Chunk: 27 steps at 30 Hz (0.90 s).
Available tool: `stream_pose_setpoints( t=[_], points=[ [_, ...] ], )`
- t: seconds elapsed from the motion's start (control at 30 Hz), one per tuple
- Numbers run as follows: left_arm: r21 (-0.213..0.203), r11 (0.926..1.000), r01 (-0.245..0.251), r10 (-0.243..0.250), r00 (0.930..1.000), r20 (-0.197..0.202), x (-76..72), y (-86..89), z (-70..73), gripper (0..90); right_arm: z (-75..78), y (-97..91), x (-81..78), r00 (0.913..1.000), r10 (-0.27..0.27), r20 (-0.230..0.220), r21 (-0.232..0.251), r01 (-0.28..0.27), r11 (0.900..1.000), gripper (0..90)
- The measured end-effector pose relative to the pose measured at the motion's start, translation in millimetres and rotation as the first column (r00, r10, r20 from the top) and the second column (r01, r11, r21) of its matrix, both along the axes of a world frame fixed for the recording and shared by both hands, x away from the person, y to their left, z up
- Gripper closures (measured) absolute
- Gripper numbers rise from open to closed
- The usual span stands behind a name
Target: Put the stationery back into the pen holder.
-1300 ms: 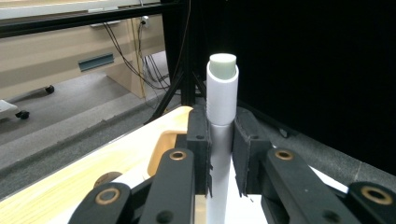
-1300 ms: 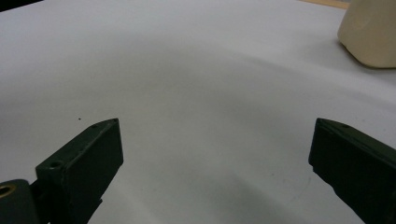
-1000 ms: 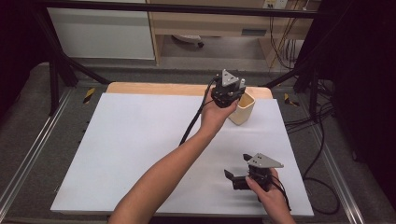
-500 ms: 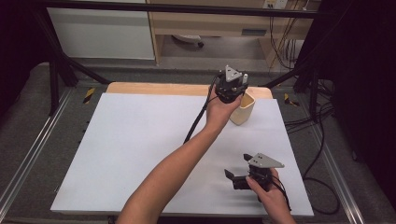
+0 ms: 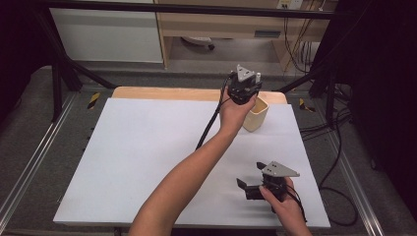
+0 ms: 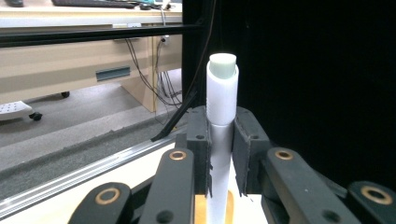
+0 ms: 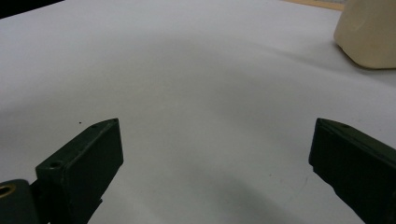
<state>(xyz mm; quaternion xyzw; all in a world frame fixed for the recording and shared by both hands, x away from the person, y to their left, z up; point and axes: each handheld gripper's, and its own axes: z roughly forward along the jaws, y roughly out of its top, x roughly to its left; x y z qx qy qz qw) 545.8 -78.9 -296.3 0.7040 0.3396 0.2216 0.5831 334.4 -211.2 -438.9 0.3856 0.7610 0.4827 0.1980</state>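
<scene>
Two grippers are showing little change: left gripper (image 5: 244,84) is still clenching the white tube (image 6: 222,100) above the cream cup (image 5: 255,117), slightly higher; right gripper (image 7: 212,172) is resting, fingers released.

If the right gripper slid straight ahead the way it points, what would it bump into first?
Likely nothing soon: the right gripper faces bare white table. The cream cup sits off to one side, probably just outside its path.

grey carpeted floor (image 5: 29,123) surrounds the white-topped table (image 5: 142,147); behind stand a wooden desk (image 5: 221,24), white cabinet (image 5: 105,34) and dangling cables (image 5: 295,46).
</scene>
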Motion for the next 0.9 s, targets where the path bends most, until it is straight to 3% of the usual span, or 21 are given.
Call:
stream_pose_setpoints(
  t=[0.33,0.9],
  points=[
    [-0.012,0.9999,-0.01,0.01,0.9999,0.009,6.2,-1.3,-4.9,78.6,0.2,-0.4,-0.1,1.0,0.002,0.002,0.004,-0.002,1.0,3.3],
    [0.002,1.0,-0.001,0.001,1.0,0.002,11.6,-6.8,-12.8,78.5,0.8,-0.8,-0.1,1.0,0.004,0.008,0.004,-0.004,1.0,3.4]
  ],
)
